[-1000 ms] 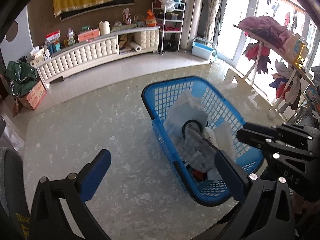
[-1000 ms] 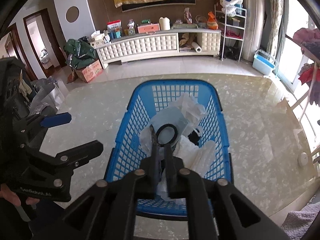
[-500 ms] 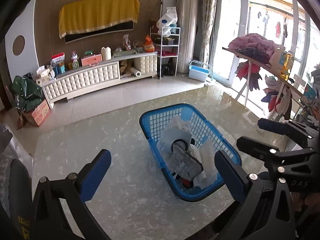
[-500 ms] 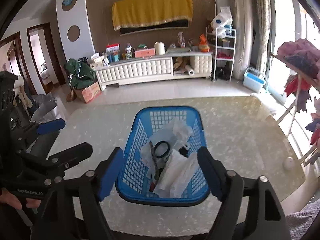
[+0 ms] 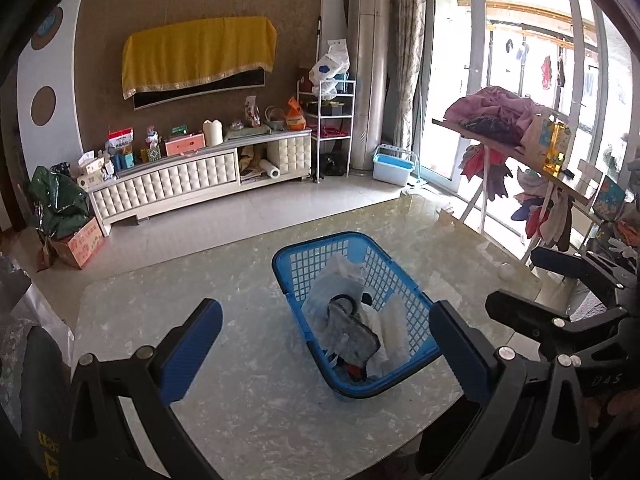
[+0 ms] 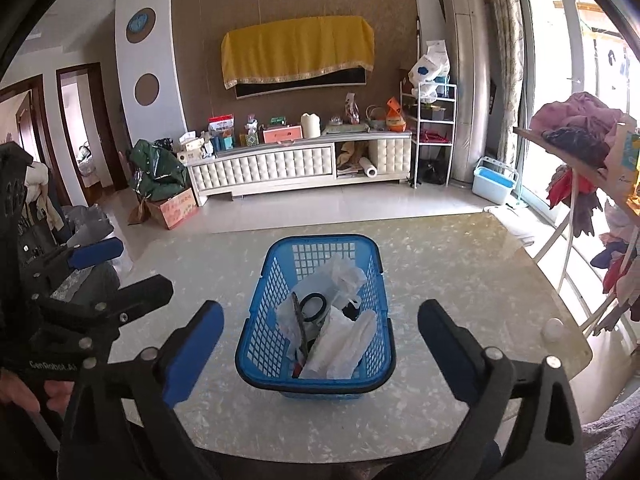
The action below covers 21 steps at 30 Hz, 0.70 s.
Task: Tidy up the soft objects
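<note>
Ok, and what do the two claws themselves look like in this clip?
Both match: black angular frames with silver bolts and two fingers faced with blue pads. The left claw shows yellow lettering low on its body; seen from the right wrist camera, white lettering runs along its side. The right claw carries pale lettering. No cables or sleeves visible.

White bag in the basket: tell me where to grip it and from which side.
Grip the white bag at its raised near end, coming from above with the right gripper. It lies loose on top of the pile, and the basket walls block any side approach.
</note>
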### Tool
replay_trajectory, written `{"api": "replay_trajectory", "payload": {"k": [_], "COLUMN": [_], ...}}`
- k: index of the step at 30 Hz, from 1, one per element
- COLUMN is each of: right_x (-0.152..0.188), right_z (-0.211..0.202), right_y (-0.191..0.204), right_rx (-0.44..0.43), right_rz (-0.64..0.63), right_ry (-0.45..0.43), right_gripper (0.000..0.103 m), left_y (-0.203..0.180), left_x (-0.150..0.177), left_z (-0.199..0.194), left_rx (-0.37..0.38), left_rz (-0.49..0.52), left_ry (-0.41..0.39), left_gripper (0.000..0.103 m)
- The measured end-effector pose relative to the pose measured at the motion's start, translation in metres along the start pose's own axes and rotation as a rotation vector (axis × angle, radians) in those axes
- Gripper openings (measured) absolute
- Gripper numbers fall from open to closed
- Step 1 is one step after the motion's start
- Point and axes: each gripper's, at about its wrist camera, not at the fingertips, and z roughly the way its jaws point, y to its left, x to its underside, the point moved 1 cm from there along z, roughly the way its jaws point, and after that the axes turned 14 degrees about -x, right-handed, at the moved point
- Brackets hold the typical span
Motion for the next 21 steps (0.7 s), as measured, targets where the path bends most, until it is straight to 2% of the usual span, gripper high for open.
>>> {"api": "replay_trajectory", "payload": {"k": [7, 21], "right_x": [0.005, 0.011], "right_z": [-0.009, -0.012], "right_y": [0.002, 0.004], "right_rx": [0.014, 0.008], "right_rz": [-0.009, -0.012], "right_ry": [-0.029, -0.040], "right_gripper": [0.103, 0.103], "left_y": [-0.002, -0.004], "left_x": [0.000, 0.002], "left_z": [-0.015, -0.024], "left_rx": [-0.006, -0.010], "left_rz": [0.006, 0.004], "left_ry": [-0.027, -0.039], "left_gripper": [0.103, 0.103]}}
